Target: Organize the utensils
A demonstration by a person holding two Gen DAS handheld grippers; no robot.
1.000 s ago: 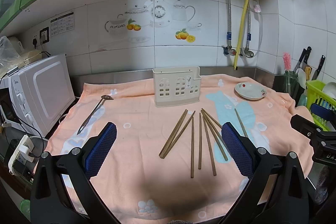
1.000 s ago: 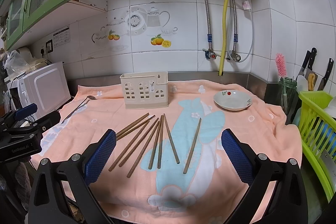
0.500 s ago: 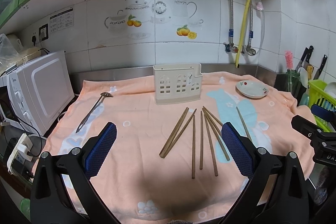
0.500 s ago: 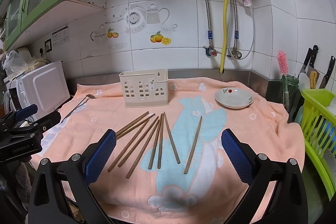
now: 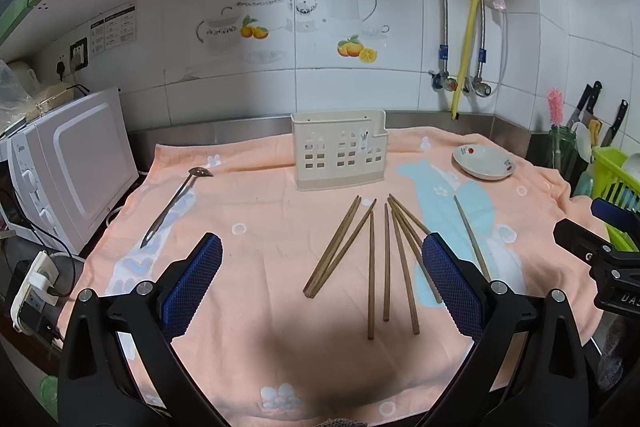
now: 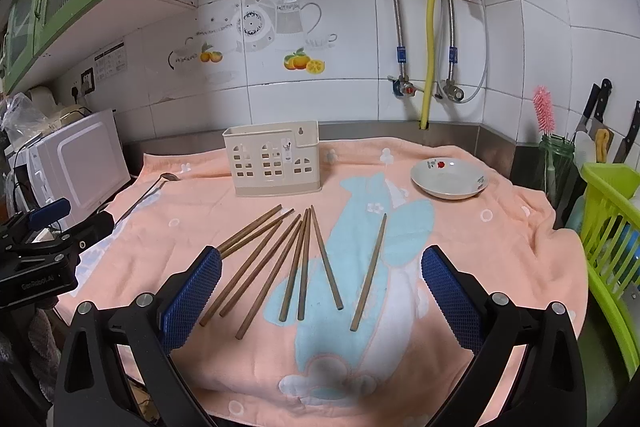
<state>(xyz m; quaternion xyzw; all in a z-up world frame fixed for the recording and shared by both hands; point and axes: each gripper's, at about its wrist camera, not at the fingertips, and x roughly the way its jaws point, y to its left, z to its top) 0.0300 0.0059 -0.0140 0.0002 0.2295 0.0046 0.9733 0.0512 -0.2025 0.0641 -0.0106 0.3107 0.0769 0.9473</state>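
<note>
Several brown wooden chopsticks (image 5: 372,259) (image 6: 296,267) lie fanned out on the peach towel (image 5: 256,219) (image 6: 500,239); one chopstick (image 6: 370,269) (image 5: 470,235) lies apart to the right. Behind them a cream plastic utensil holder (image 5: 340,157) (image 6: 274,159) stands upright and looks empty. A metal spoon (image 5: 176,199) (image 6: 148,193) rests at the towel's left. My left gripper (image 5: 320,279) is open above the near end of the chopsticks. Likewise open, my right gripper (image 6: 320,291) hovers over their near ends. Neither holds anything.
A white dish (image 5: 484,163) (image 6: 448,179) sits at the back right of the towel. A white microwave (image 5: 68,163) stands at the left, a lime drying rack (image 6: 612,227) and a jar with a pink brush (image 6: 552,147) at the right. Tiled wall behind.
Both views have tilted slightly, so the scene sits a little lower in frame. Nothing on the towel has moved, and both grippers stay open.
</note>
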